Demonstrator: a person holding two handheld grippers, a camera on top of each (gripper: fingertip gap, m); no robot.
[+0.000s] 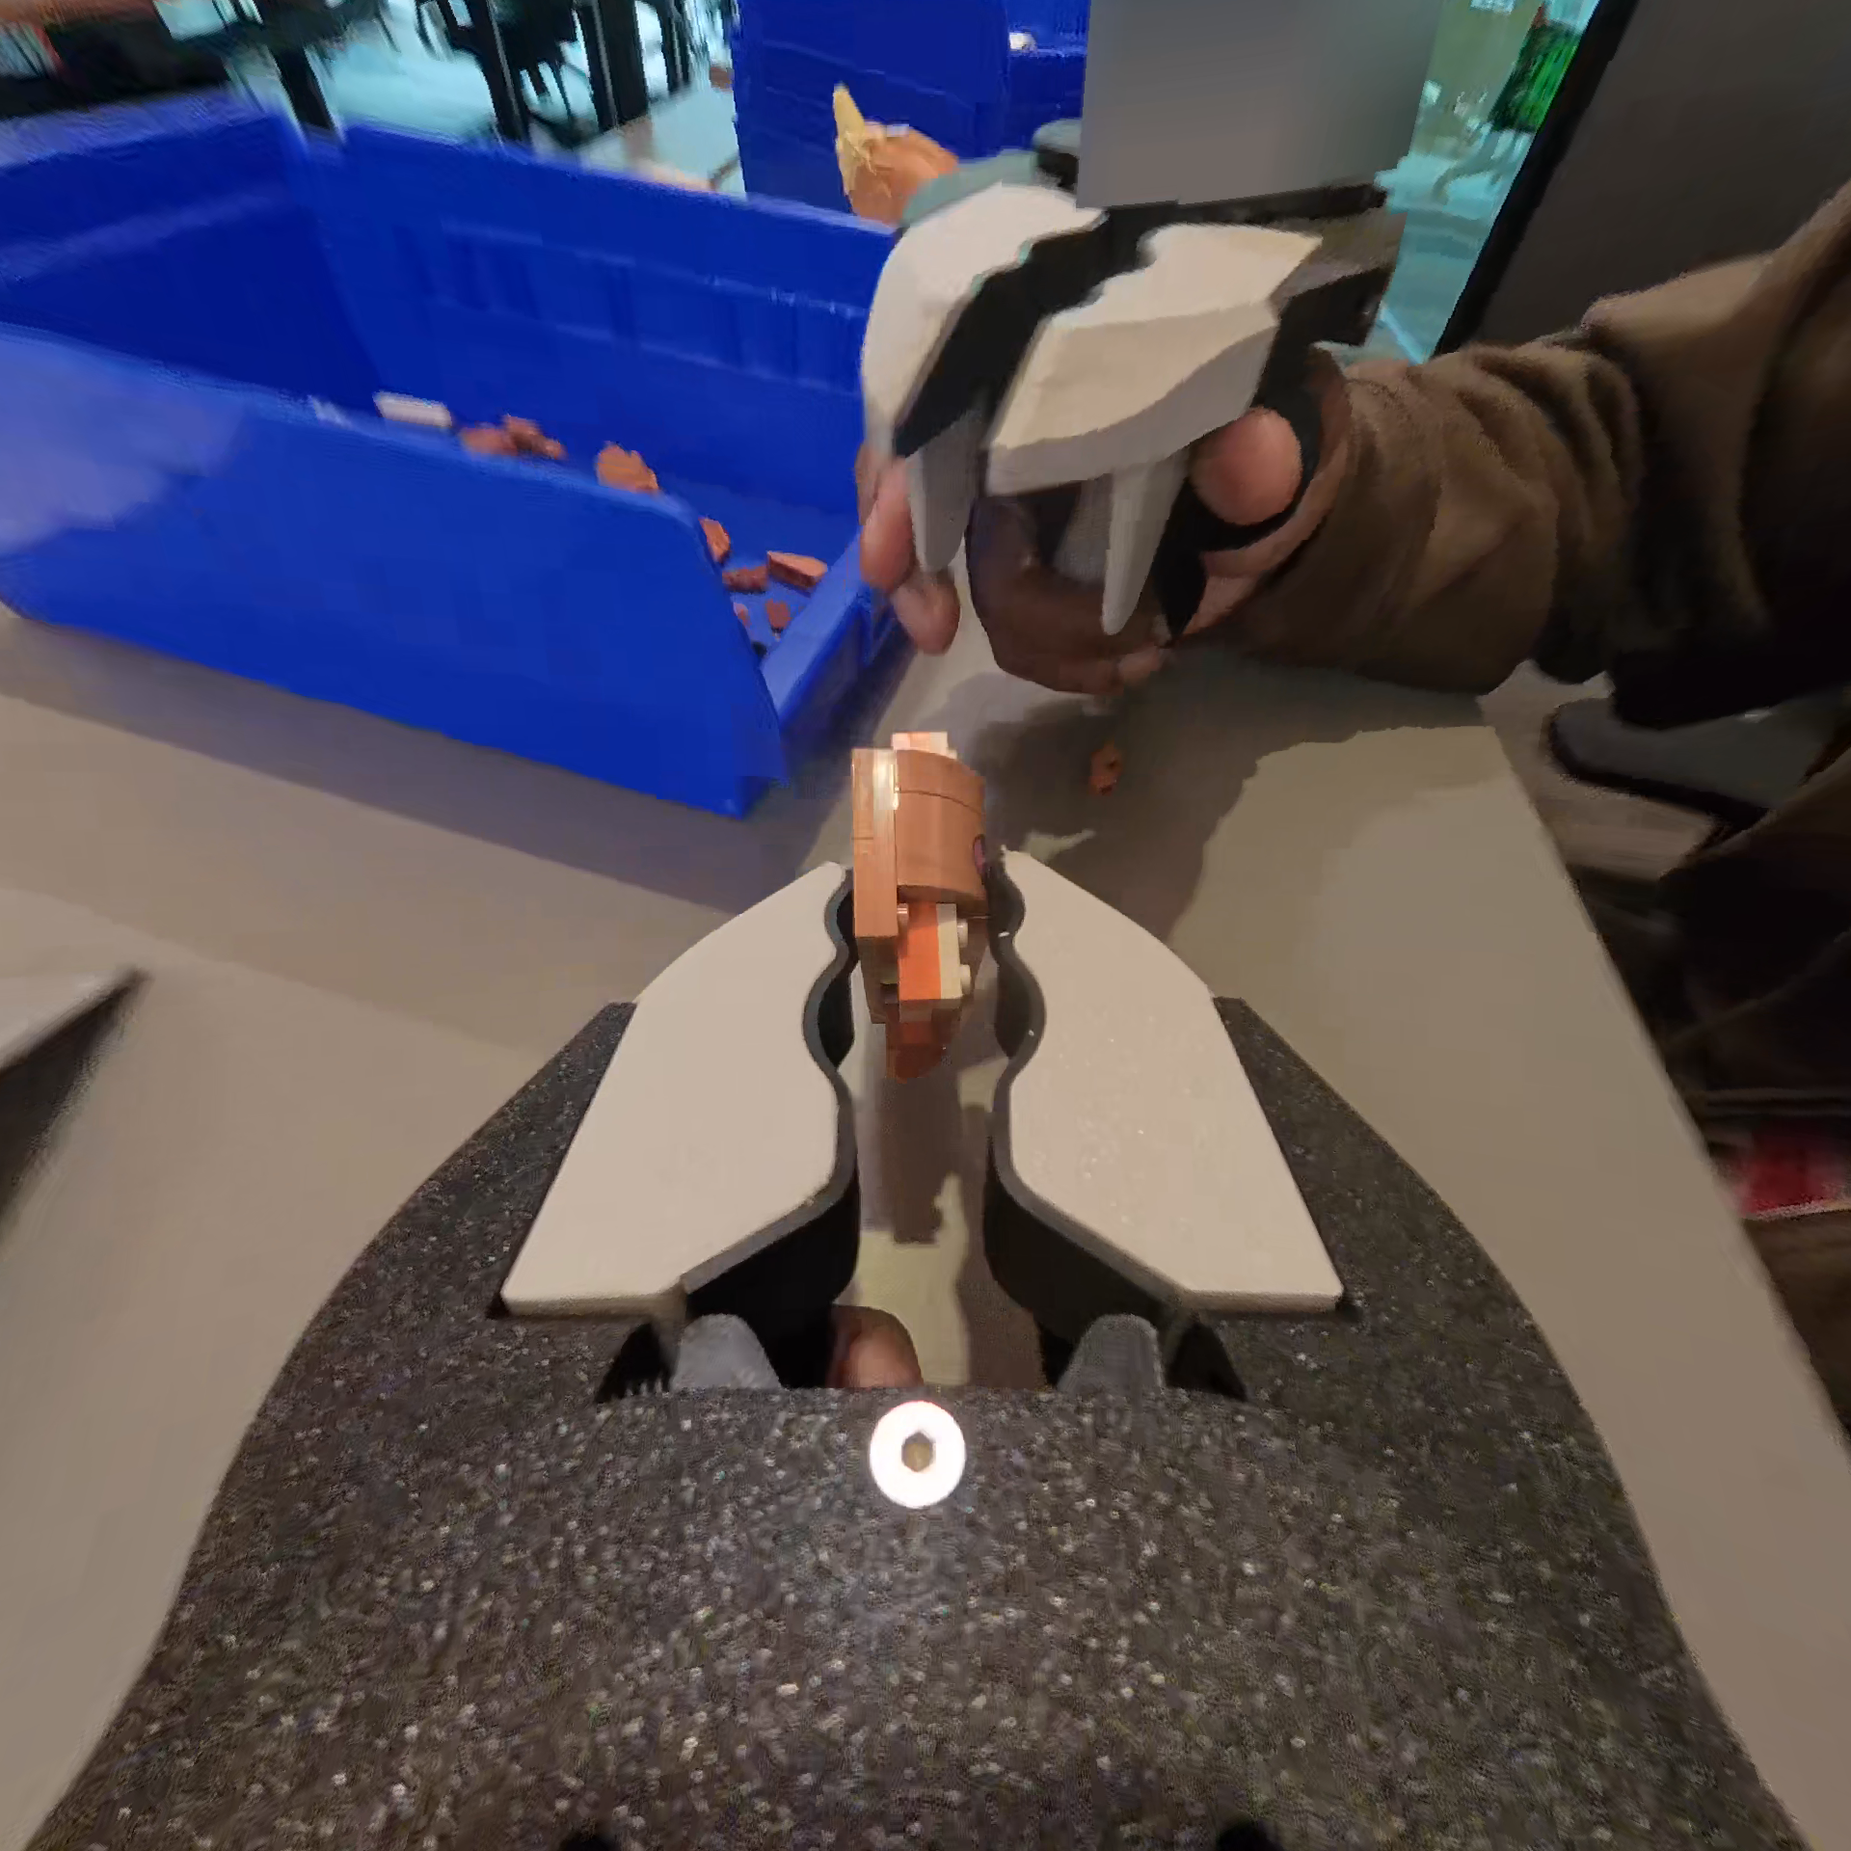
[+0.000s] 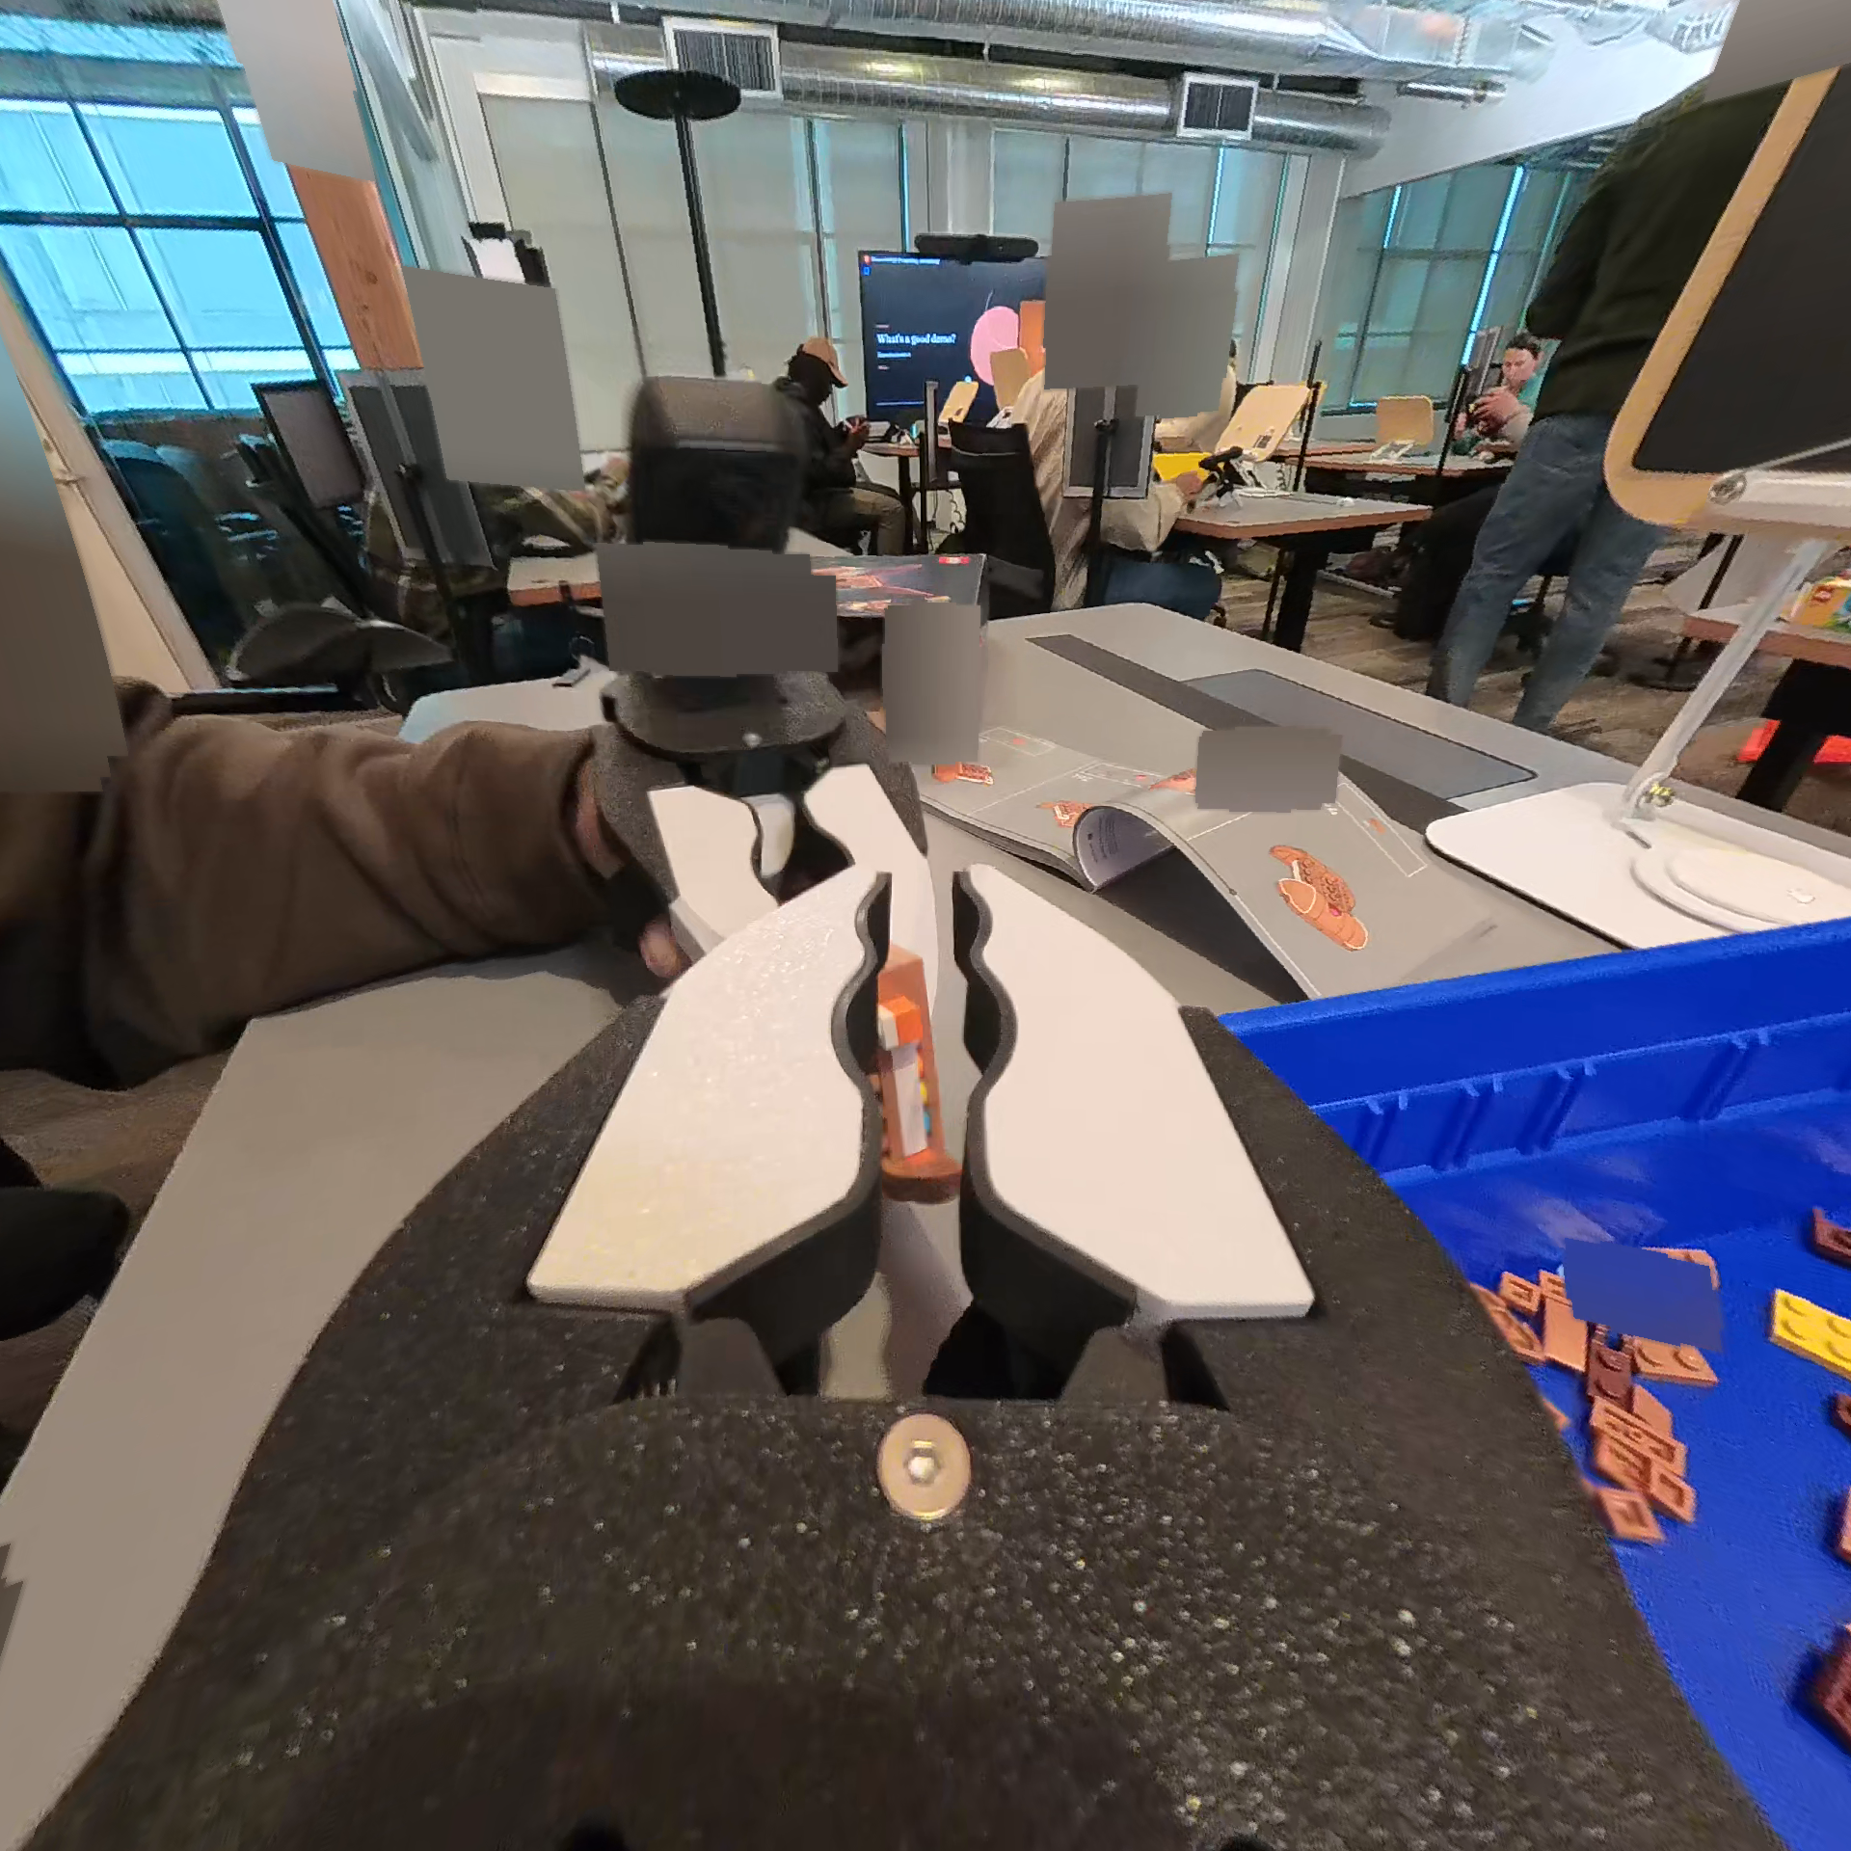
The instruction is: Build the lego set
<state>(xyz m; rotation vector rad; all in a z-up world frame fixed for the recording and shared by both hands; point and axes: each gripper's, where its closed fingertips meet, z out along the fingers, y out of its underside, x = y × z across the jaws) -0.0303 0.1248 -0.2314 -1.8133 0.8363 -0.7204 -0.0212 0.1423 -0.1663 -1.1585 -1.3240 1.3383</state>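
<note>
The grey tabletop [image 1: 1302, 1002] carries everything here. Largest on it is the blue bin [image 1: 421, 601], sitting toward the far left edge in the left wrist view and along the right edge in the right wrist view, with loose brown bricks [image 2: 1633, 1442] and a yellow brick [image 2: 1813, 1327] scattered over its floor; it is kept close, likely so parts can be fetched without a long reach. Beyond the grippers an open instruction booklet [image 2: 1252, 881] lies toward the far side of the tabletop, next to a white lamp base [image 2: 1653, 861] at the far right, the pages turned toward the builder for reference.

The left gripper [image 1: 916, 901] is clenched on the lego assembly [image 1: 916, 881], a small brown and orange build with pale bits, pinched near the fingertips and lifted off the tabletop near its middle. Holding it upright probably presents a face for the next piece.

The right gripper [image 2: 916, 1002] faces it from the far side; in its own view the assembly stands in the gap between its jaws. They look parted, with daylight on the right side, though whether the left pad touches the build I cannot tell. From the left view the right gripper hangs above and apart.

One small brown brick [image 1: 1105, 771] lies loose on the tabletop beneath the right hand [image 1: 1152, 561]
</note>
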